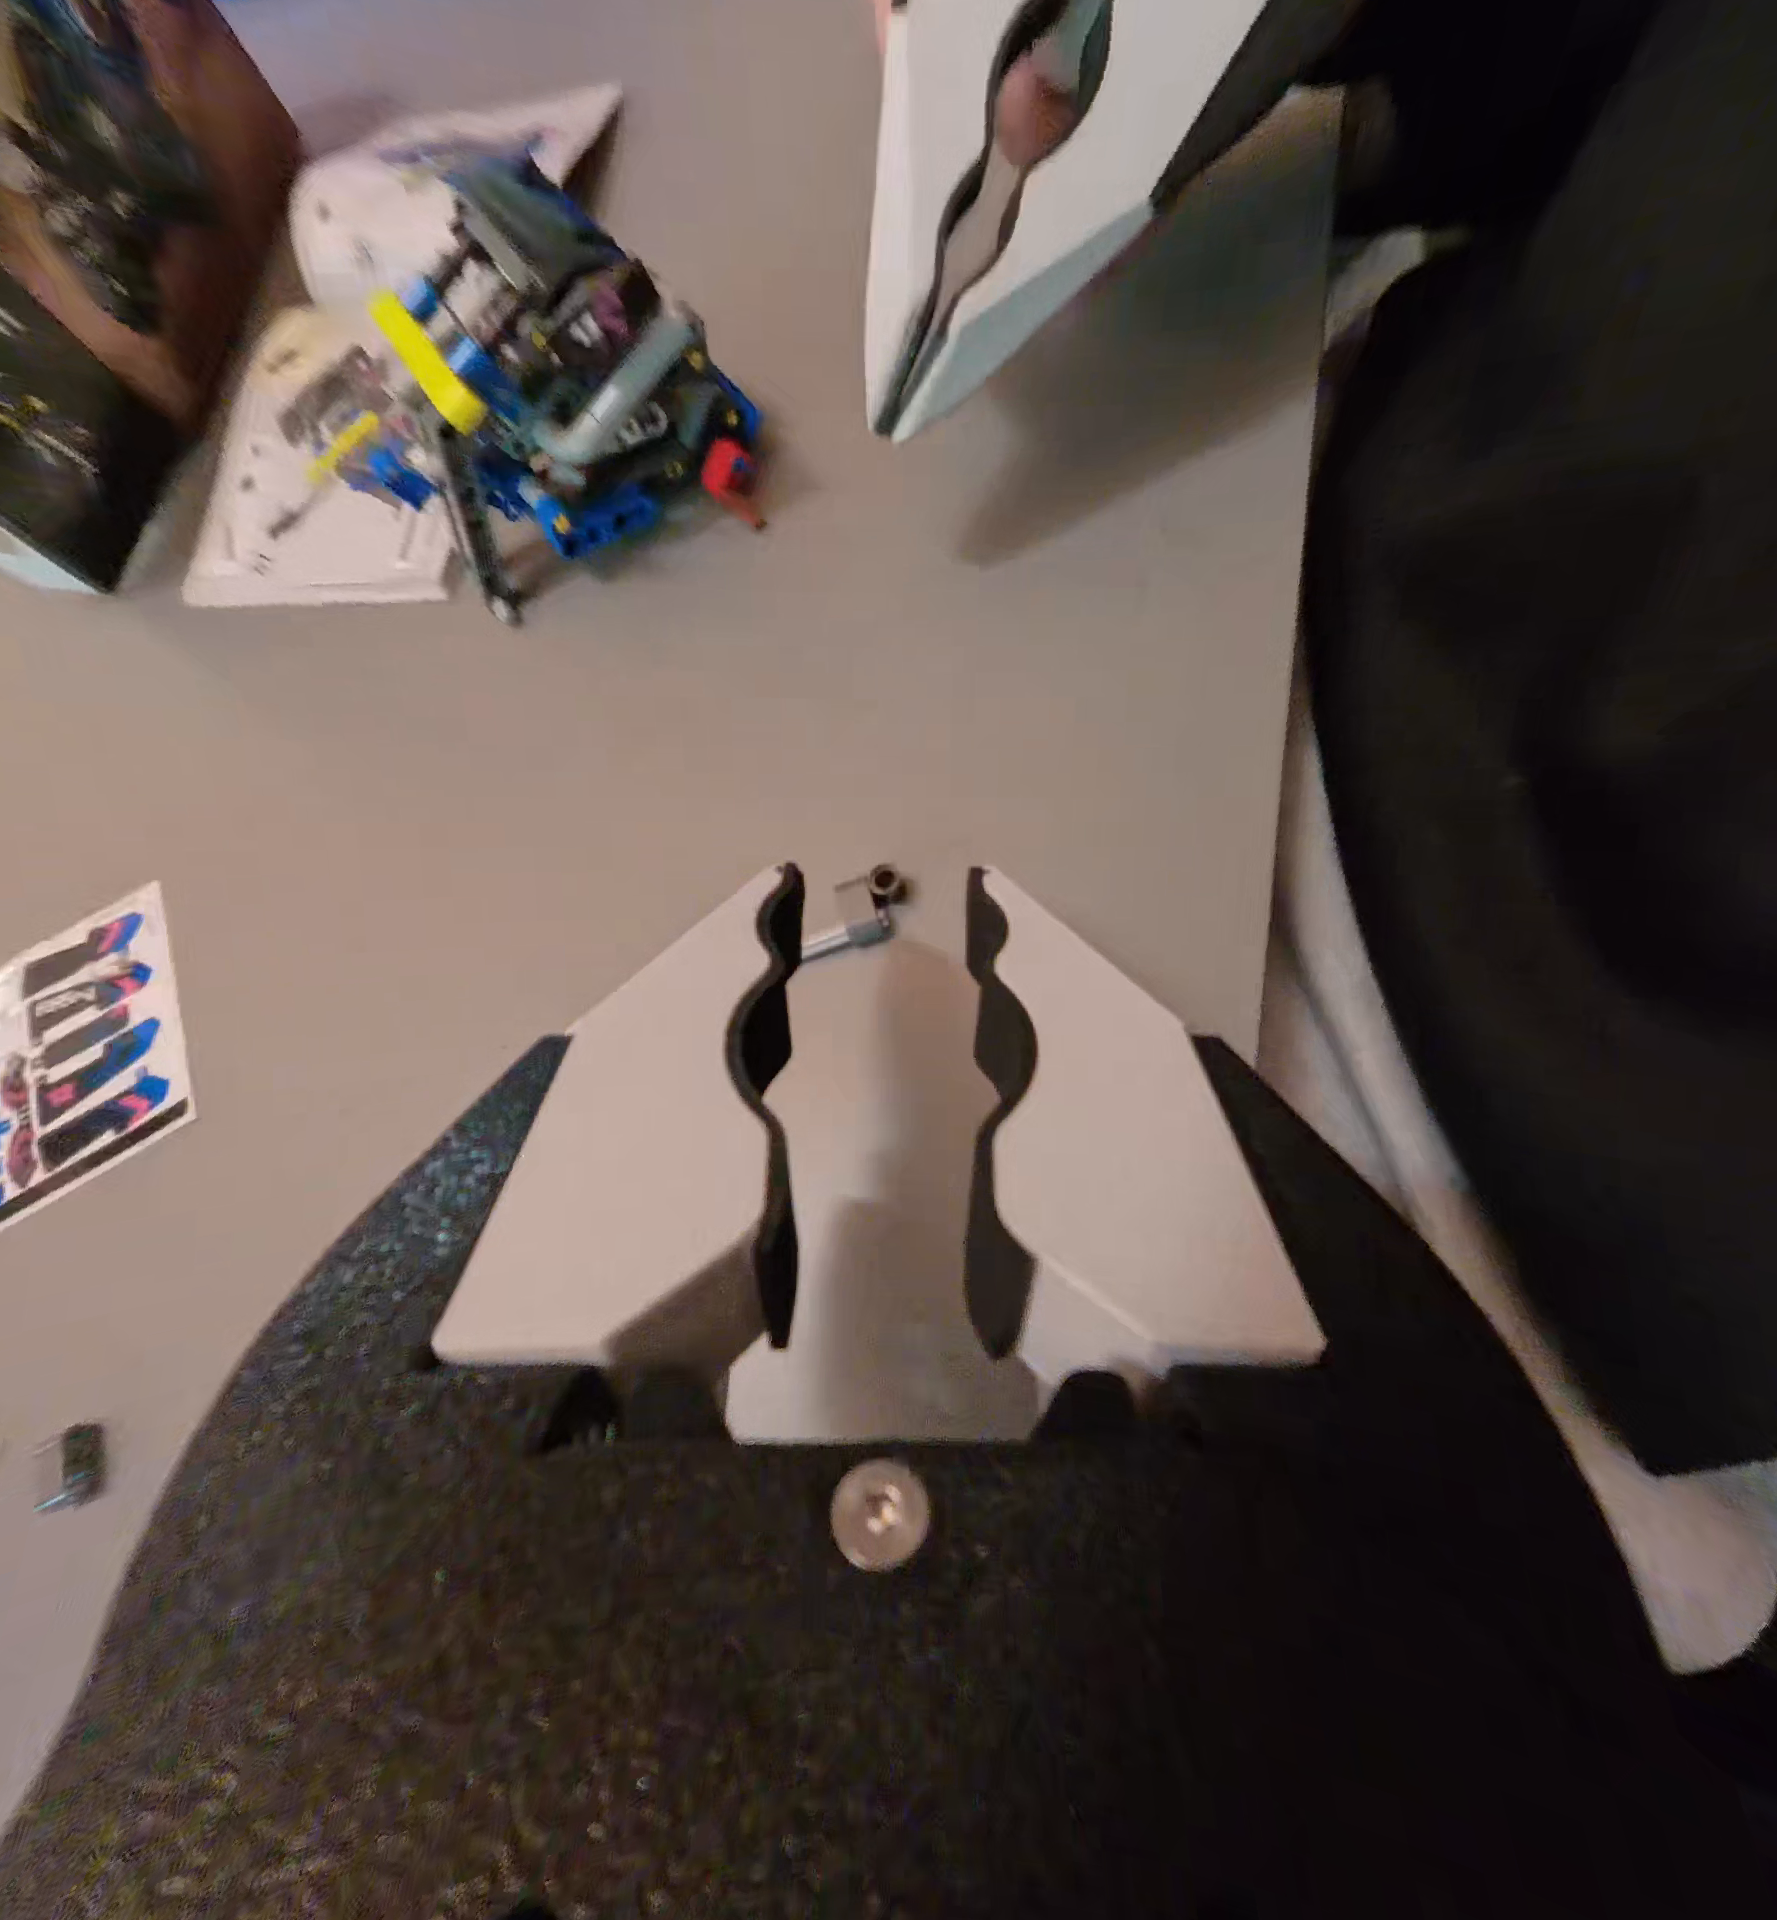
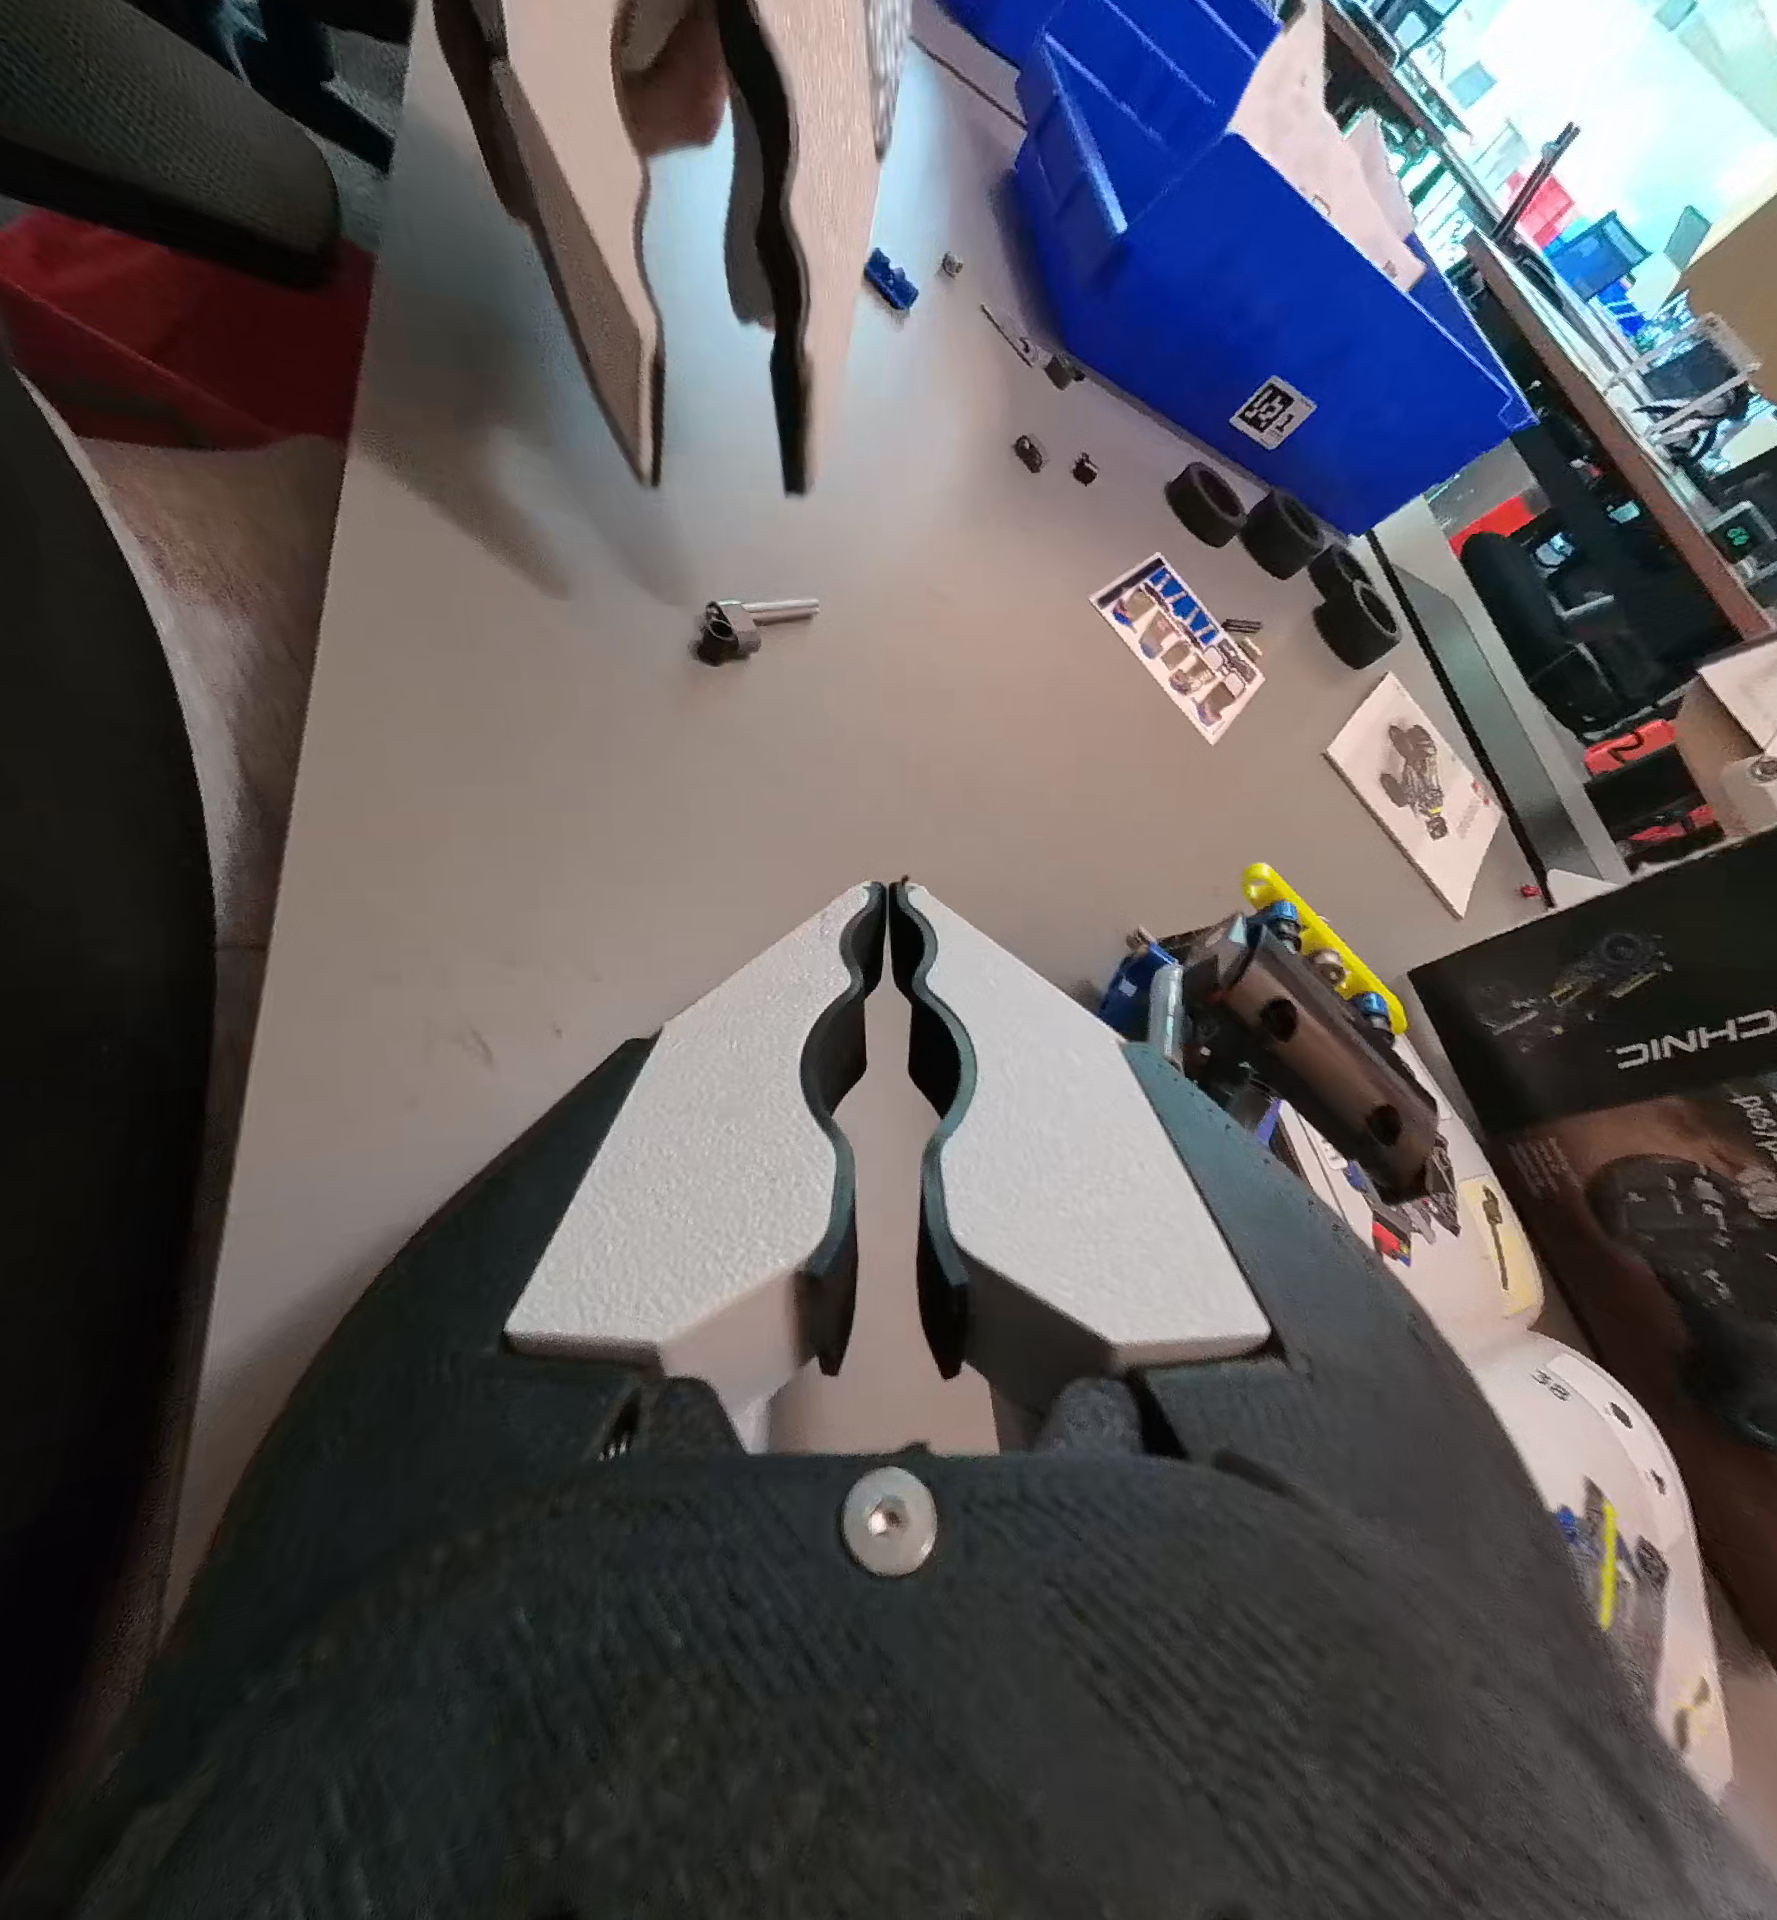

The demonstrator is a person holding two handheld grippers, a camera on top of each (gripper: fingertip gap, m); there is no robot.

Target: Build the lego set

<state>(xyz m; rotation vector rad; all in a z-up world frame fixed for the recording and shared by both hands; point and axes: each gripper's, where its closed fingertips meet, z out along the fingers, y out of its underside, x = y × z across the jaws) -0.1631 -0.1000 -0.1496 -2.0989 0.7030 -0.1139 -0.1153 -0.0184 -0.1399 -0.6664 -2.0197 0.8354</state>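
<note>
Two grippers share this moment, and only one of them is at work. Nearest in the left wrist view, the left gripper (image 1: 879, 883) stands partly open at centre frame, its two fingertips straddling a small grey pin with a dark bushing (image 1: 868, 909) that lies flat on the grey table (image 1: 551, 748). Neither pad presses on the part: the pin's shaft runs toward the left fingertip and passes just behind it, while clear table shows between the bushing and the right fingertip. So nothing is gripped yet.

To close well here, I judge that the gripper should shift a little so the part sits midway between the pads, not crowded against one side (a lopsided squeeze would likely flick so light a piece away). Keeping the tips low against the table should help, since the part lies flat and offers little height to catch.

Just right of the left gripper, the table edge (image 1: 1289, 727) drops off, so any skid that way risks losing the piece.

Farther off, the right gripper (image 2: 889, 888) hangs with its tips together and nothing between them, well apart from the pin. Beyond, in the upper left of the left wrist view, sits a blue and yellow brick model (image 1: 572, 384) on an open instruction booklet (image 1: 323, 520).
</note>
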